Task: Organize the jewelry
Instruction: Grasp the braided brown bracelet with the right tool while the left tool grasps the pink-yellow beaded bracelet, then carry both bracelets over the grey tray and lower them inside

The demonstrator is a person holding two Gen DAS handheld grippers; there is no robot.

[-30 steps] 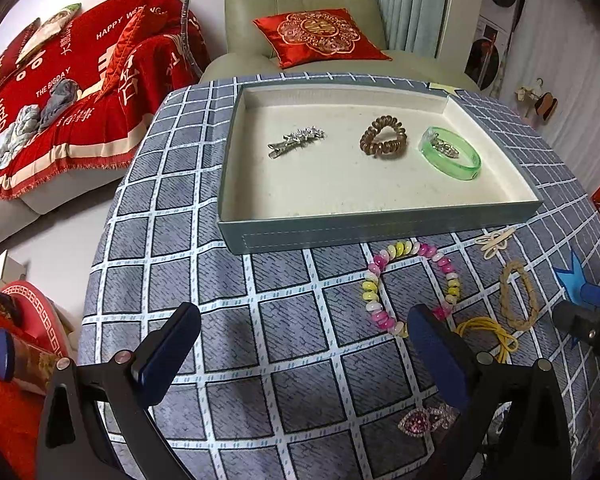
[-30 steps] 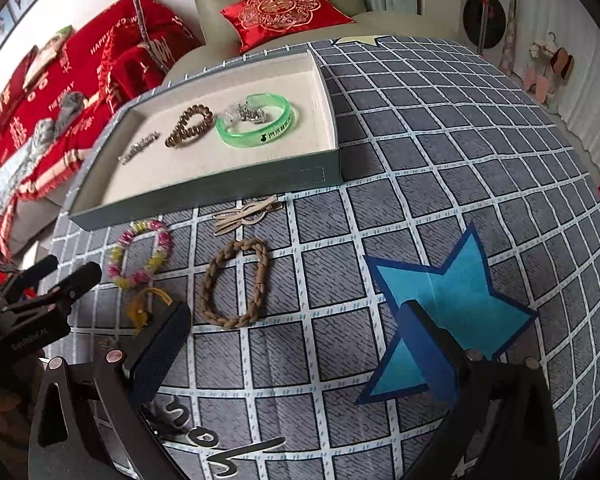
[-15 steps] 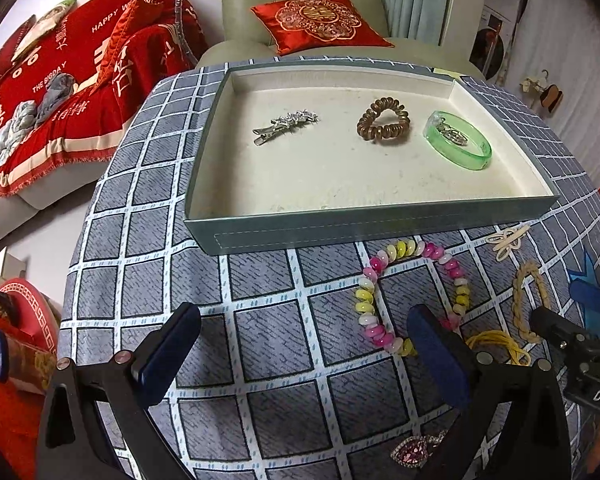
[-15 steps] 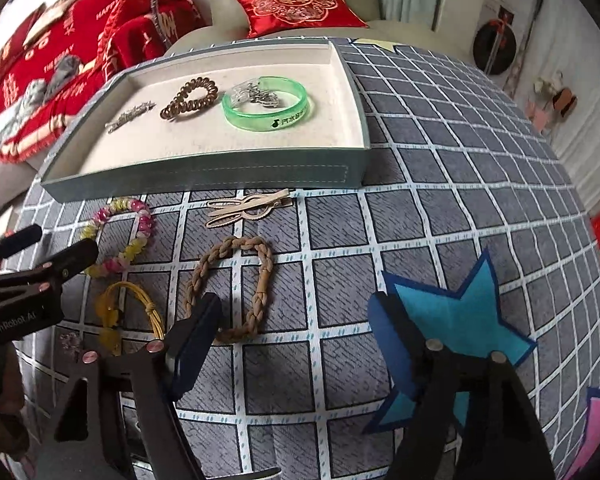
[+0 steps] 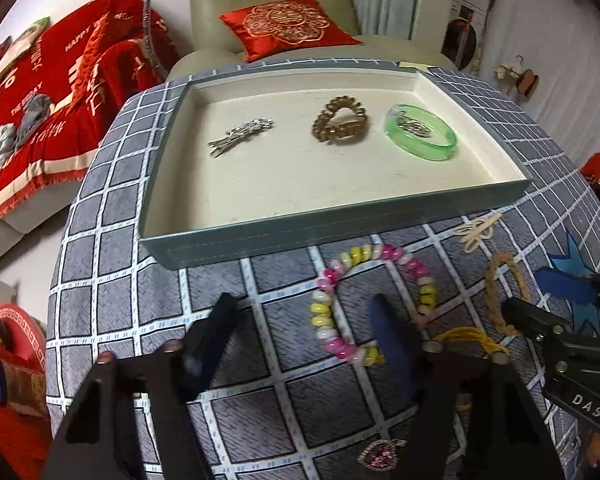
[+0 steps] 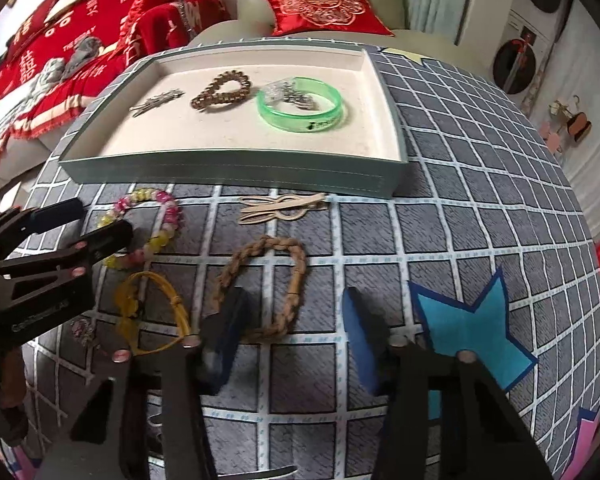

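Right wrist: tan braided bracelet [image 6: 260,288]

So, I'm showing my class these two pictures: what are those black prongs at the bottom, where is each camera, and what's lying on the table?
Each picture comes from a camera on a hand-held gripper that a person carries, looking along its two fingers. The left hand-held gripper hangs over a pink-and-yellow bead bracelet; the right hand-held gripper over a braided brown band. Both have just been closing, yet neither holds anything. A yellow cord and a beige clip also lie on the checked cloth. The tray holds a silver clip, a brown coil tie and a green bangle.
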